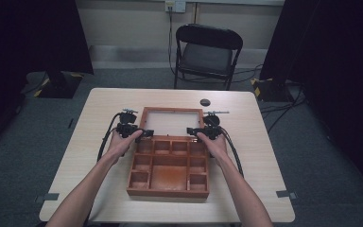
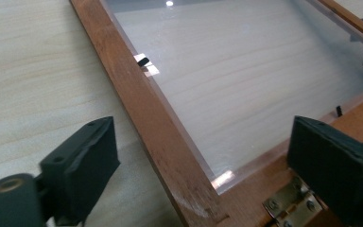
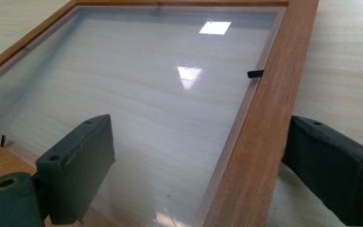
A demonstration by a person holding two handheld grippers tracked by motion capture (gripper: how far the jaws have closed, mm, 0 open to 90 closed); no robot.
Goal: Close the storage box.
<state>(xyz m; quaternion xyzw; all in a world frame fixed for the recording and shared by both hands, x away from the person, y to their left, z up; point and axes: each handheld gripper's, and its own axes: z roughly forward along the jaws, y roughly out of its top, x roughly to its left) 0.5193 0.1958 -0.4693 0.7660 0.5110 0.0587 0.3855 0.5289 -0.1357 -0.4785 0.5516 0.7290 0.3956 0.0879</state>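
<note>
2 grippers at glass-paned lid (image 1: 172, 121) of wooden compartment box (image 1: 168, 166): left gripper (image 1: 147, 134) at 9 o'clock rail, right gripper (image 1: 190, 131) at 3 o'clock rail, jaws spread astride rails, not pinching.

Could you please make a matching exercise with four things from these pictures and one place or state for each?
Things:
1. lid
2. left tongs
3. right tongs
4. chair

Places or states:
A. beyond the far edge of the table
B. open, astride the lid's right frame rail
C. folded flat on the table, glass pane in a wooden frame
D. open, astride the lid's left frame rail

Pairs: 1-C, 2-D, 3-B, 4-A
</note>
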